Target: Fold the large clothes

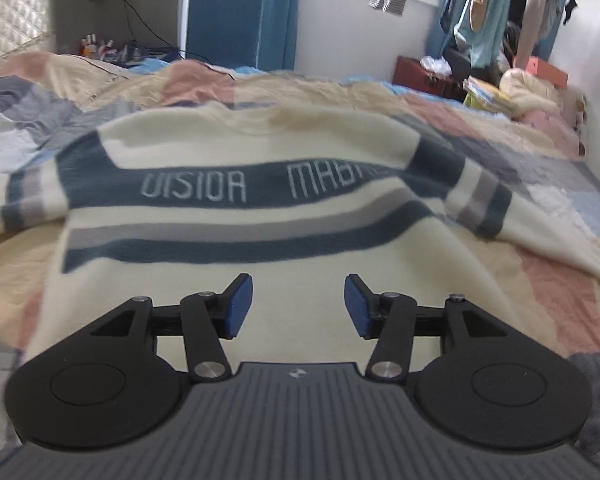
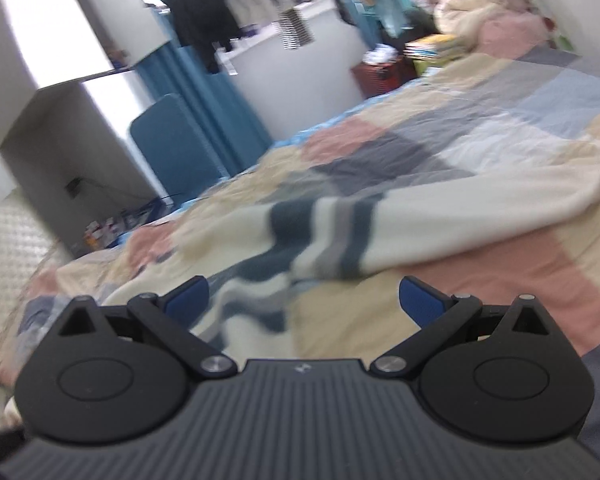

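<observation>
left wrist view: my left tongs [image 1: 298, 306] stand spread, nothing between the blue pads, just above the cream sweater [image 1: 235, 208] lying flat on the patchwork bed [image 1: 540, 280]. right wrist view: my right tongs [image 2: 304, 300] gape wide and empty; the sweater's striped sleeve [image 2: 380, 232] lies just beyond them.

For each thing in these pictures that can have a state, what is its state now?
Sweater: spread flat on the bed, front side up, not folded.
Right sleeve: stretched out sideways on the quilt.
Left gripper: open, holding nothing.
Right gripper: open wide, holding nothing.
</observation>
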Demonstrator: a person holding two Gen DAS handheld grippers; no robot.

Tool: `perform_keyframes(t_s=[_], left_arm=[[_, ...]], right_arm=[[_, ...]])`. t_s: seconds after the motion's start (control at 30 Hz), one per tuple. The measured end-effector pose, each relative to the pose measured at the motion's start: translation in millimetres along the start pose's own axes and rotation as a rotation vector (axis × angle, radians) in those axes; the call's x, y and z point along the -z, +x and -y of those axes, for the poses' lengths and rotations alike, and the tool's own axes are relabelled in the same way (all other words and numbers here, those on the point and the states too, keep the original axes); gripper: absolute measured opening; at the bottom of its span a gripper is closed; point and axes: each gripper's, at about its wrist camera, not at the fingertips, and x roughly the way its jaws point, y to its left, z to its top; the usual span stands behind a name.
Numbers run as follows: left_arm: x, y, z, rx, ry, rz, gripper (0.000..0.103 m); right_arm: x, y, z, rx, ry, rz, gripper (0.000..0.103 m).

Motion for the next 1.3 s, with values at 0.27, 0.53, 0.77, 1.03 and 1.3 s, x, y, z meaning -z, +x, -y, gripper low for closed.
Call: perform_keyframes(t_s=[0.27, 0.53, 0.77, 1.03, 1.3], left_arm=[[23, 52, -17, 0.026, -0.038, -0.079, 0.062], [44, 72, -31, -0.005, -0.007, -0.074, 0.069], [48, 69, -28, -0.005, 0.008, -0.046, 0.071], [46, 68, -31, 0.01, -0.008, -0.061, 0.076], [40, 69, -32, 0.01, -0.053, -0.041, 0.082]], right_arm=[[-14, 26, 51, 0.001, 0.163, 0.028, 0.103], [-11, 92, 121, 0.089, 0.462, -0.079, 0.103], [6, 123, 160, 0.053, 0.687, -0.032, 0.103], [-10, 148, 166, -0.025, 0.616, 0.096, 0.103], [-26, 165, 175, -0.094, 0.508, 0.226, 0.103]])
